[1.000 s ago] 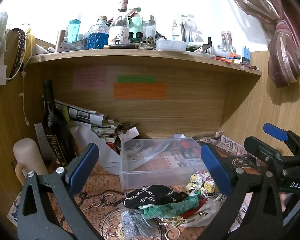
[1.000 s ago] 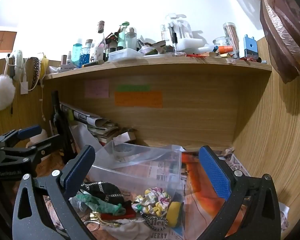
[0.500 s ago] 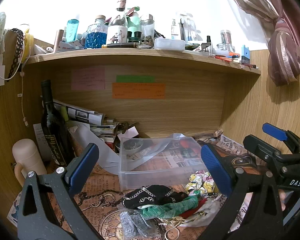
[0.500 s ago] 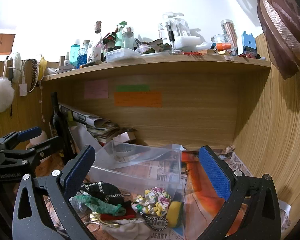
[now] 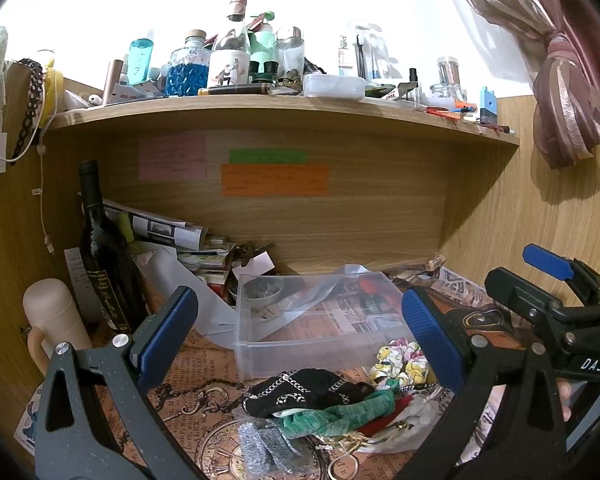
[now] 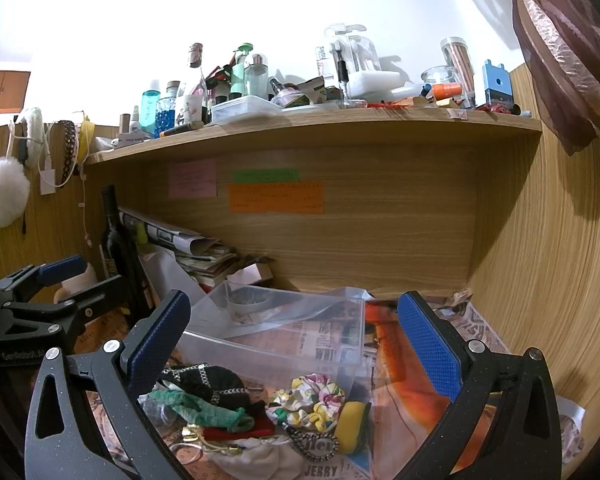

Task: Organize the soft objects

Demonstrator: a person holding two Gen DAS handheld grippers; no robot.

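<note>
Fingers: both pairs stand wide apart and hold nothing; the left gripper (image 5: 296, 340) and right gripper (image 6: 296, 344) hover side by side above the near edge of the surface (image 5: 188, 364).
Soft pile: a heap of small soft things lies on the surface just in front of the clear plastic bin (image 5: 300, 320), touching or nearly touching its near wall.
Pile contents: a black chain-trimmed piece (image 5: 300, 390) at the left, a green scrunchie (image 6: 204, 406) lying over a red cloth (image 6: 240, 434), a floral scrunchie (image 6: 310, 398) toward the right, a yellow sponge (image 6: 352, 426) right of it, a white cloth (image 6: 256, 458) nearest the edge.
Bin: open-topped, nothing soft in it yet; a loose plastic sheet sags across it.
Key relation: the pile sits below and between each pair of fingers. The floral scrunchie and sponge lie under the right gripper's span; the black piece and green scrunchie lie nearer the left one. The green scrunchie's long axis runs roughly left to right.
Likely next: a descent onto one piece, then a short carry forward into the bin.
Surroundings: a dark wine bottle (image 5: 104, 256) and stacked papers (image 5: 180, 240) stand at the back left corner, well apart from the pile.
</note>
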